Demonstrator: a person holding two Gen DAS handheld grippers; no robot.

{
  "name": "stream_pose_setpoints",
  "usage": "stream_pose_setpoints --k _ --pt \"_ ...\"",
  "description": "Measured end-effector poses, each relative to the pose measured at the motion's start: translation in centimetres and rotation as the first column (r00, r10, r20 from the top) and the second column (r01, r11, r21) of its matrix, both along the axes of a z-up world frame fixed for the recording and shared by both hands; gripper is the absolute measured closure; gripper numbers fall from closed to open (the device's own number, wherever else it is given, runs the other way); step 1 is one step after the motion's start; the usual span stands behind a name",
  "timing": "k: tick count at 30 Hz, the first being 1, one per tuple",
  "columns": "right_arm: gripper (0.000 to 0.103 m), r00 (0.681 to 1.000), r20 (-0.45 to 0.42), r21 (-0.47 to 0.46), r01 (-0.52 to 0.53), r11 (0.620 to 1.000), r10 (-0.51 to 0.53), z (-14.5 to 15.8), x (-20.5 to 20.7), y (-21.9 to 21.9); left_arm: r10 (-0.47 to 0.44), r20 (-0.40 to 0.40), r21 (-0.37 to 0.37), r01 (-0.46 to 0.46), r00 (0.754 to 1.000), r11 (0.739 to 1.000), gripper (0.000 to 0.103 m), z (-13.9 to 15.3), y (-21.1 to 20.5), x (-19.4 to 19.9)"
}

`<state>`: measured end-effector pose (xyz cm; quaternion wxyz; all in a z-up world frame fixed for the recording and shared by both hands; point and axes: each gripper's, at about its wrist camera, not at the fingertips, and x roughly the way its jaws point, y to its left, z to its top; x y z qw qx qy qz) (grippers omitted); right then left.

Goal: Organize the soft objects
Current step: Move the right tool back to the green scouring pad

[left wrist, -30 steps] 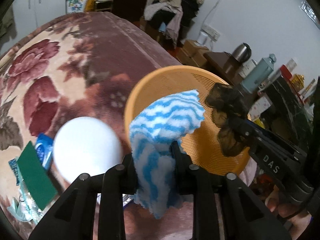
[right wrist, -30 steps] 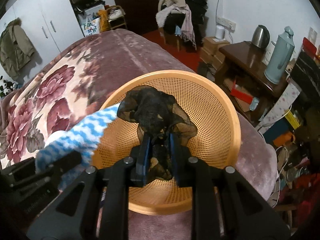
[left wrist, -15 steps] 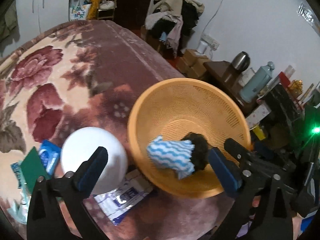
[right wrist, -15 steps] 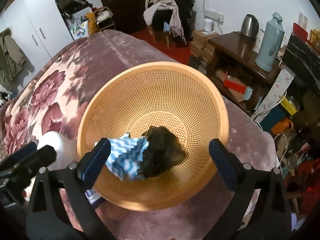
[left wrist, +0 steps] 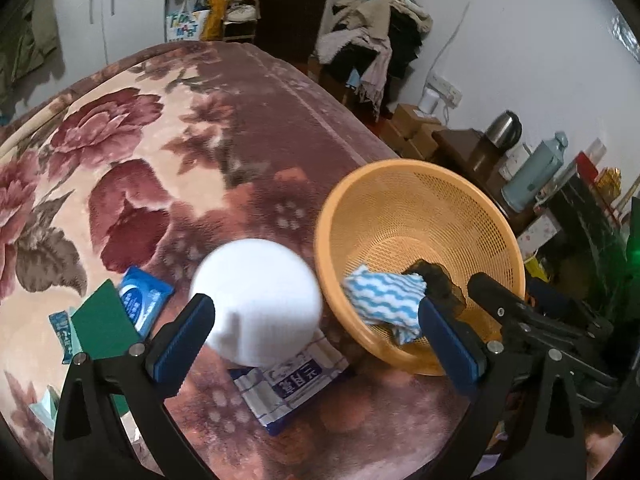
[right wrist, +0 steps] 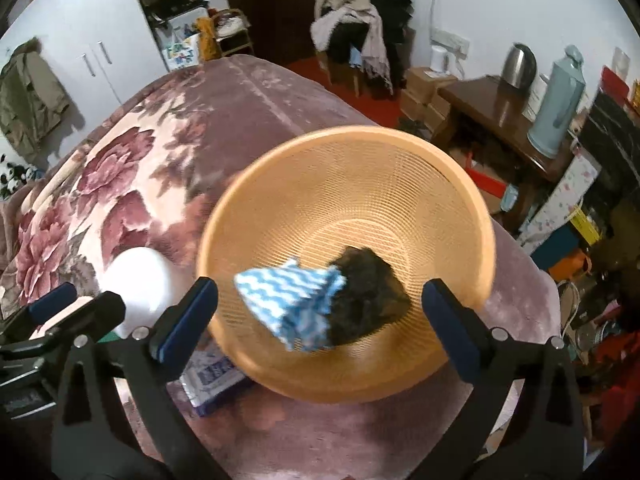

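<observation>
2 cloths down, both grippers empty!
The left gripper (left wrist: pixel 316 332) stands wide open; the right gripper (right wrist: pixel 320 316) is opening, nothing between them (pads clear), so blue-white cloth (right wrist: pixel 292 300) and dark netting (right wrist: pixel 368 296) lie touching in the orange basket (right wrist: pixel 348 148).

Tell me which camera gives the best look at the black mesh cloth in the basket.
The right wrist view: the black mesh cloth lies whole and unobstructed in the orange basket, beside the blue-and-white cloth. The left wrist view shows only part of it, cut off by a gripper finger.

Bedroom: floral-blanketed bed (left wrist: pixel 120 152), wardrobe (right wrist: pixel 100 48)
</observation>
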<state>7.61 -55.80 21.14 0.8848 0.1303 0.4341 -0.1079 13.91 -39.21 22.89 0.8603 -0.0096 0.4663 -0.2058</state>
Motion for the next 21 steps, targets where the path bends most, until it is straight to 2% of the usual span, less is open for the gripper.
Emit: stream_pose_setpoints --k 12,21 --pt "0.000 0.990 0.029 -0.055 -0.139 0.989 0.141 1.6 2.6 8.2 0.132 -0.009 -0.047 -0.133 0.991 0.990 0.001 0.2 9.1 0.9" --pt "0.000 0.961 0.021 -0.090 -0.272 0.958 0.275 1.4 4.1 15.7 0.254 -0.026 -0.069 -0.255 0.967 0.964 0.001 -0.7 18.2 0.6"
